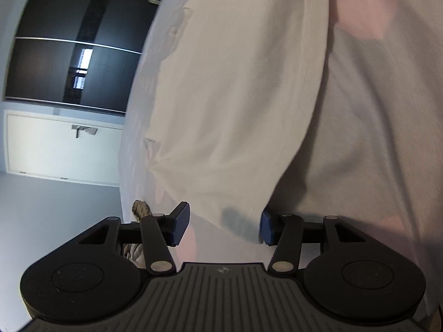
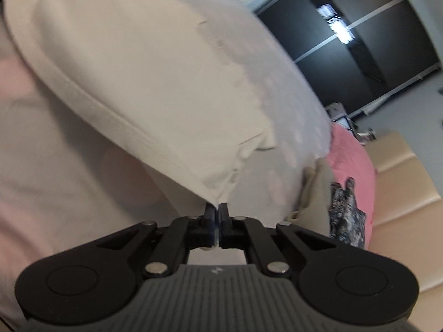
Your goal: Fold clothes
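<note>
- Right gripper: nearest the lens, jaws pressed together, pinching a corner of the cream garment, which runs up and away to the left.
- Left gripper: jaws spread, garment's lower hem between the pads, unpinched.
- Bedsheet, white with pale pink spots: under the garment.
- Pink cloth, patterned fabric: right, well clear.
- Dark wardrobe: background.
</note>
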`<state>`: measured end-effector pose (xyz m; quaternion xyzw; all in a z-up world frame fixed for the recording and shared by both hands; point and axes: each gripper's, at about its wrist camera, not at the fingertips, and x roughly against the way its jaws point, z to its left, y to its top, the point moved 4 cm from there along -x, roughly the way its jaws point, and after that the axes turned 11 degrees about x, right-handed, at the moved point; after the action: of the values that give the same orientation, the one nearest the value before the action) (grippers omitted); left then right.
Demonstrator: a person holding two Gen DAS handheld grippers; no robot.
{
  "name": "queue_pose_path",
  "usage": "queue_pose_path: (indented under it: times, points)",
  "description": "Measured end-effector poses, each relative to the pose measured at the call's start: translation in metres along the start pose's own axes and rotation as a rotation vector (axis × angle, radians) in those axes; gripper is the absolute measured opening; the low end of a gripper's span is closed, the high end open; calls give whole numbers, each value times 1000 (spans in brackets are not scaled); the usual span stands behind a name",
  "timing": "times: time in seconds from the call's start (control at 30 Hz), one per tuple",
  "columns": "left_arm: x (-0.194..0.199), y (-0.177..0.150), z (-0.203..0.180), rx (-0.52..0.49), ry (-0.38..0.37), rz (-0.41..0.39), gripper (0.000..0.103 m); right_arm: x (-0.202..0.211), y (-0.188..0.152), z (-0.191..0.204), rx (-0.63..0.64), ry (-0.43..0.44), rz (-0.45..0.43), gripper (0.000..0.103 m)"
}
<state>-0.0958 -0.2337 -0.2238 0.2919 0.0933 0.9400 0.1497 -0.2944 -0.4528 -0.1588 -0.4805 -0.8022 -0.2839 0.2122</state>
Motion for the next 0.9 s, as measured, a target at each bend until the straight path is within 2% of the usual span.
queue_pose_path:
  times: [0.1,0.2,0.3,0.4,0.47,0.57,0.73,0.9]
  points:
    - [3,5,8,39,18,-5,14,-1,3,-9,-27,-31,-2,2]
    - [10,9,20,112,23,-14,4,1,4,-5,-16,-40,-6,2]
    - [17,16,44,211,0,-11,2,6,7,-13,-28,-80,-21,2]
    - [22,23,88,348,-34,-23,2,15,15,-32,-74,-128,-39,2]
    - [28,30,122,435,-58,-43,2,25,23,-50,-126,-158,-54,1]
    - [38,43,164,502,-66,-91,2,41,33,-80,-205,-200,-82,1]
    - [36,74,219,535,-48,-150,2,43,53,-117,-208,-252,-98,2]
    - [0,107,245,499,-5,-155,2,17,79,-152,-229,-295,-90,1]
